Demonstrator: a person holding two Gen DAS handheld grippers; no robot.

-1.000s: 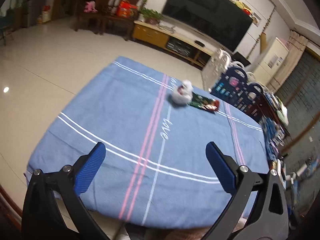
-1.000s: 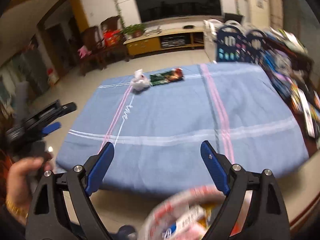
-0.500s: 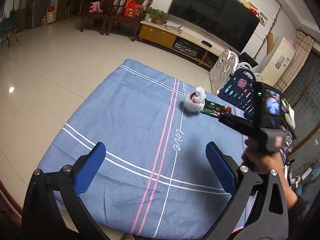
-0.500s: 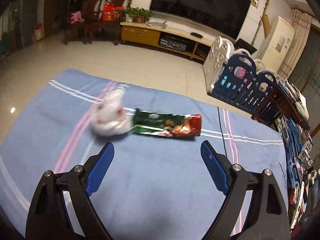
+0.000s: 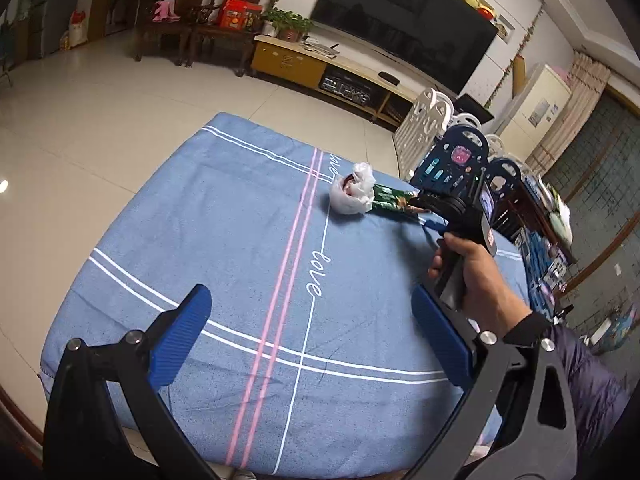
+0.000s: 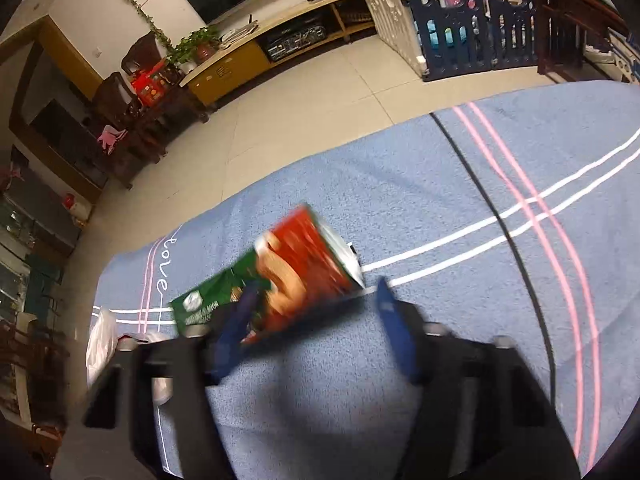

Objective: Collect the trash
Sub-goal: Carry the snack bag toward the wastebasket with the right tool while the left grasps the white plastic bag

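Observation:
A green and red snack wrapper [image 6: 280, 276] lies flat on the blue cloth [image 6: 440, 200]; it also shows in the left wrist view [image 5: 390, 200]. A crumpled white plastic bag [image 5: 354, 194] lies just left of it, and shows in the right wrist view [image 6: 100, 344]. My right gripper [image 6: 312, 316] is open, low over the cloth, its jaws either side of the wrapper's near end; the view is blurred. In the left wrist view the right gripper [image 5: 428, 210] reaches the wrapper. My left gripper [image 5: 312, 332] is open and empty over the near part of the cloth.
The blue cloth [image 5: 240, 260] with pink and white stripes covers a low table. A blue and white play fence [image 5: 452, 156] stands behind its far right side. A TV cabinet [image 5: 320, 68] and chairs [image 5: 192, 12] stand across tiled floor.
My right gripper has moved forward and down to the wrapper, which now lies between its jaws. The left gripper has stayed about where it was.

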